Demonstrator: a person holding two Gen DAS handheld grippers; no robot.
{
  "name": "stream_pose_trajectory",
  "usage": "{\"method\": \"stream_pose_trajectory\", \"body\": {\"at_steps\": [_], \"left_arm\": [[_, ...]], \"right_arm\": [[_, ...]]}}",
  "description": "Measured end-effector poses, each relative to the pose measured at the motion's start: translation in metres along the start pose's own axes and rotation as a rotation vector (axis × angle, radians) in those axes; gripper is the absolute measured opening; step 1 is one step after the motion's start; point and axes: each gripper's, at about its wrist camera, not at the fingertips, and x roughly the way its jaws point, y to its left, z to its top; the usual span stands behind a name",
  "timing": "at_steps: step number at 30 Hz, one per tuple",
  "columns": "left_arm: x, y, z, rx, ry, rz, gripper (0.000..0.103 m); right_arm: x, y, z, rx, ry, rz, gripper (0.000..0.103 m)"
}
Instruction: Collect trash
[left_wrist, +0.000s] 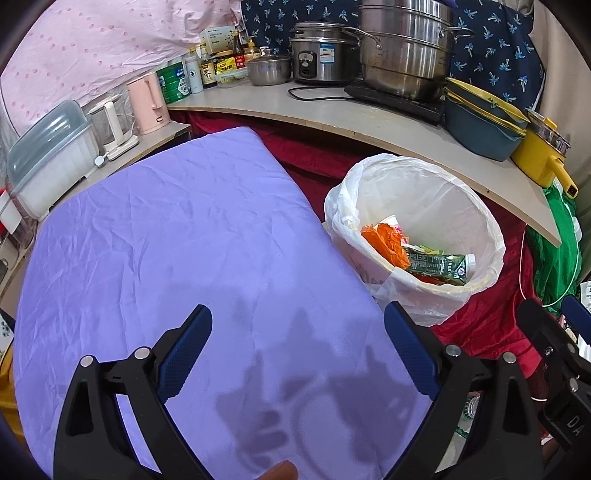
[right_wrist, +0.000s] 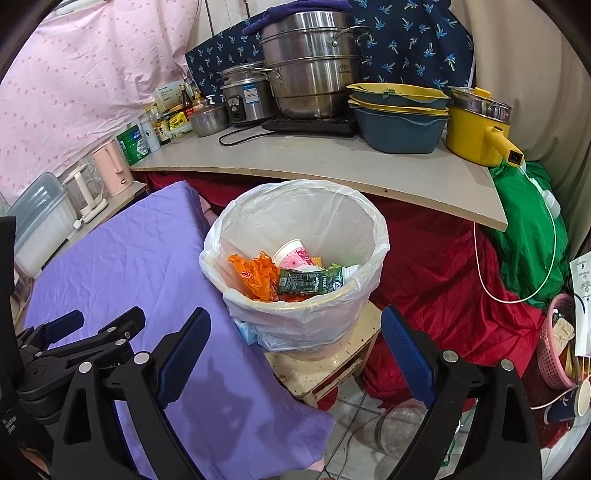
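A bin lined with a white bag (right_wrist: 295, 186) stands on a small stool, to the right of a table under a purple cloth (right_wrist: 122, 254). Inside lie an orange wrapper (right_wrist: 255, 275), a green drink carton (right_wrist: 310, 284) and a pink-printed paper cup (right_wrist: 293, 253). My right gripper (right_wrist: 295, 354) hangs open just in front of the bin, nothing between its blue pads. My left gripper (left_wrist: 299, 350) is open over the purple cloth (left_wrist: 177, 236), holding nothing, with the bin (left_wrist: 424, 164) to its right. Each gripper shows at the edge of the other's view.
A shelf (right_wrist: 314, 162) behind the bin carries steel pots, a rice cooker, stacked basins and a yellow pot. Red cloth (right_wrist: 443, 266) hangs below it. On the tiled floor lies a clear plastic bottle (right_wrist: 395, 424). A pink basket (right_wrist: 554, 343) and paper cup (right_wrist: 581, 398) sit far right.
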Motion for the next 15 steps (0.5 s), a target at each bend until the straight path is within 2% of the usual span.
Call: {"method": "stream_pose_trajectory", "body": {"at_steps": [15], "left_arm": [[-0.0084, 0.0001, -0.0073, -0.007, -0.047, 0.003, 0.09]], "right_arm": [[-0.0032, 0.0109, -0.0082, -0.03, -0.027, 0.019, 0.089]]}}
